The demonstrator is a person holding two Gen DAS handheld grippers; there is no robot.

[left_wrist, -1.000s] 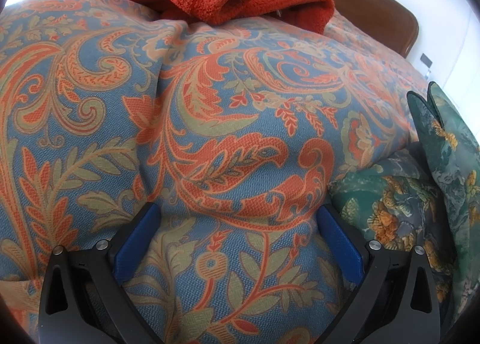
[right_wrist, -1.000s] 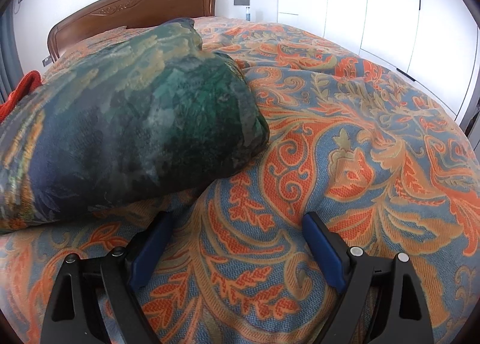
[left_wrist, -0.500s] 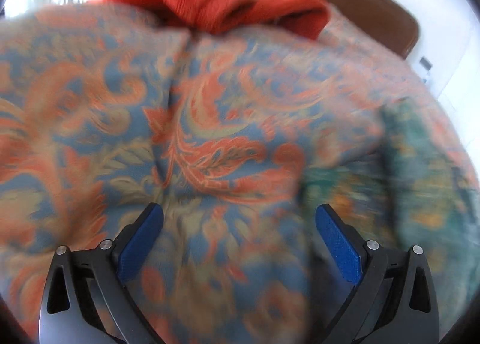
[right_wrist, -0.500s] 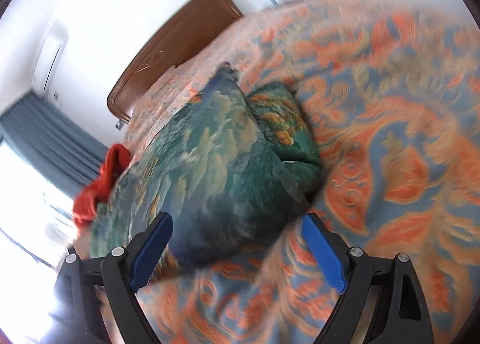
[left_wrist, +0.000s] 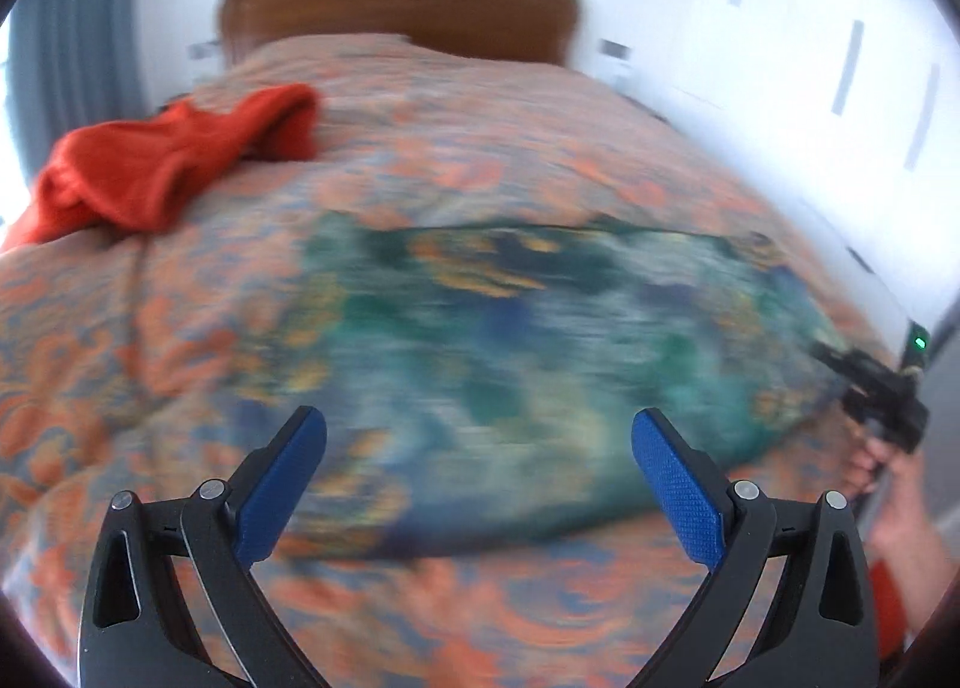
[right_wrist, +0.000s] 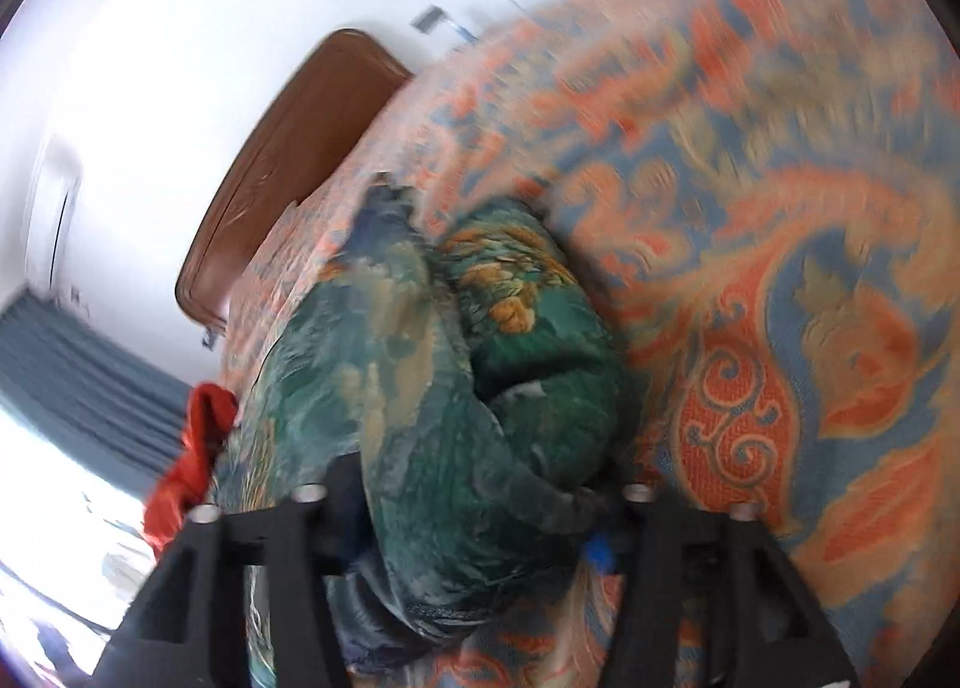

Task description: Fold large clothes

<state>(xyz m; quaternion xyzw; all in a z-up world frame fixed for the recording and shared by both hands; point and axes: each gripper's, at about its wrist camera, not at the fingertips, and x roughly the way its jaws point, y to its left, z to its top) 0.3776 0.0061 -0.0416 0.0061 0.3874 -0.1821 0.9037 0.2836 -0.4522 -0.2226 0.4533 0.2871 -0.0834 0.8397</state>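
Observation:
A large green garment point(left_wrist: 540, 352) with a yellow and blue flower print lies bunched across the patterned bedspread point(left_wrist: 90, 328). My left gripper point(left_wrist: 480, 430) hovers open above its near edge, with nothing between the blue pads. In the right wrist view the same green garment point(right_wrist: 480, 388) fills the gap of my right gripper point(right_wrist: 474, 484). Its jaws are closing, with a thick fold of the cloth squeezed between them and the pads nearly hidden. That right gripper point(left_wrist: 882, 400) shows at the right edge of the left wrist view, held by a hand point(left_wrist: 900, 514).
A red-orange fleece garment point(left_wrist: 162, 166) lies crumpled at the far left of the bed. A wooden headboard point(left_wrist: 396, 4) stands at the far end. White wardrobe doors point(left_wrist: 840, 58) run along the right. Blue curtains point(right_wrist: 78, 376) hang by a bright window.
My left gripper rose and swung right, from close over the bedspread to above the green garment. My right gripper rolled and its jaws came in onto the garment's edge.

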